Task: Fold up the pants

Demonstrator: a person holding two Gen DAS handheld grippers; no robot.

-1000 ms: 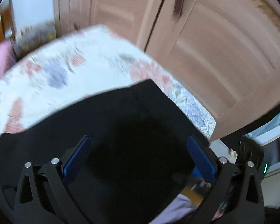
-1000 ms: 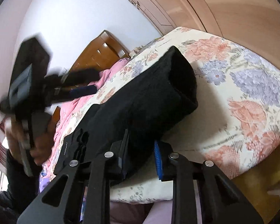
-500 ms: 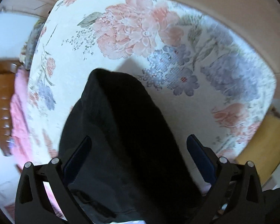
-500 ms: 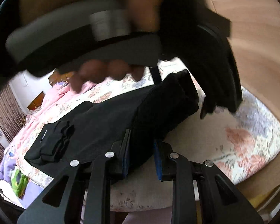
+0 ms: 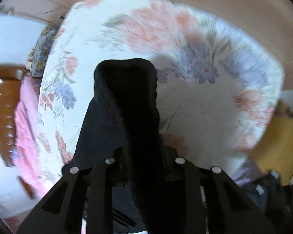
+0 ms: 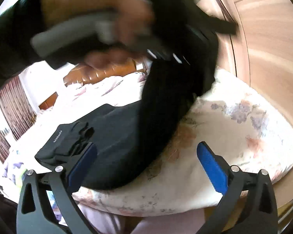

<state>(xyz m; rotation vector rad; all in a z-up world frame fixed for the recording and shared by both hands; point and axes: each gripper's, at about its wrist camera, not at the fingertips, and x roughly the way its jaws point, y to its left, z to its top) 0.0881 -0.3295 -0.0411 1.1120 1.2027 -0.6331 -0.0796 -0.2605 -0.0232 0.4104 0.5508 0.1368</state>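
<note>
Left wrist view: my left tongs (image 5: 142, 156) have just closed and now clamp the dark pants (image 5: 127, 101) leg end above the floral bed (image 5: 205, 107).

Right wrist view: my right tongs (image 6: 146, 167) have just sprung apart, empty. The pants drape thick and limp, waistband flat on the bed. Handover done, I judge; next, carry the leg toward the waistband.

left gripper (image 5: 142, 154) | just closed, clamped on cloth (pads hidden) | right gripper (image 6: 146, 163) | just opened, empty | left hand (image 6: 99, 17) at 11 o'clock
</note>
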